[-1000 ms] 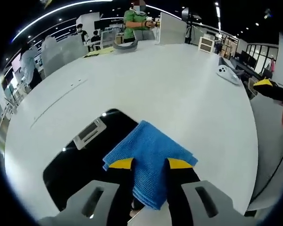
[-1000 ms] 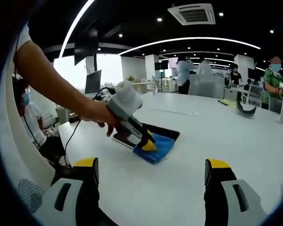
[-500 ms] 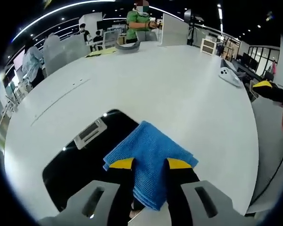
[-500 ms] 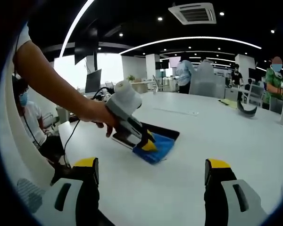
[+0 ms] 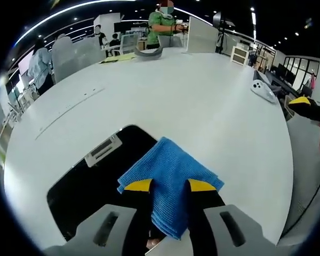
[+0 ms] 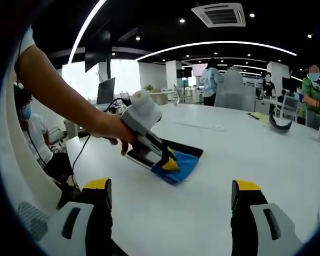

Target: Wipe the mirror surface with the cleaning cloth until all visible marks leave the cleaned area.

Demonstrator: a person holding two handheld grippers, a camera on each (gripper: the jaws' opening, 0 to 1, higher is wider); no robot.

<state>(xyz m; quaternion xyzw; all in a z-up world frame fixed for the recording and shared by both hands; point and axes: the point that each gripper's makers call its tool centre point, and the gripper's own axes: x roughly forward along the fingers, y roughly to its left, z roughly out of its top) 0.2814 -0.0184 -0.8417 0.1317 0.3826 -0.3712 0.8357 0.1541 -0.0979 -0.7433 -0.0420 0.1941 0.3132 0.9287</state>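
A dark rectangular mirror (image 5: 90,176) lies flat on the white table (image 5: 202,106), reflecting ceiling lights and a panel. A folded blue cleaning cloth (image 5: 168,184) rests over the mirror's right end, and my left gripper (image 5: 169,185) is shut on it, yellow tips pressed into the fabric. In the right gripper view the mirror (image 6: 184,148) and cloth (image 6: 180,166) lie mid-table, with the left gripper (image 6: 168,162) held by a hand pressing down on the cloth. My right gripper (image 6: 172,188) hovers above the near table, jaws wide apart and holding nothing.
A white device (image 5: 264,89) lies at the table's far right. A dark curved object (image 5: 146,52) and yellow sheets sit at the far edge, also a dark curved object (image 6: 277,125) in the right gripper view. Several people stand or sit around the room. A cable (image 6: 85,149) hangs off the table's left corner.
The left gripper view has shifted slightly, so the far table edge sits a little lower. Cloth, mirror and both grippers keep their places.
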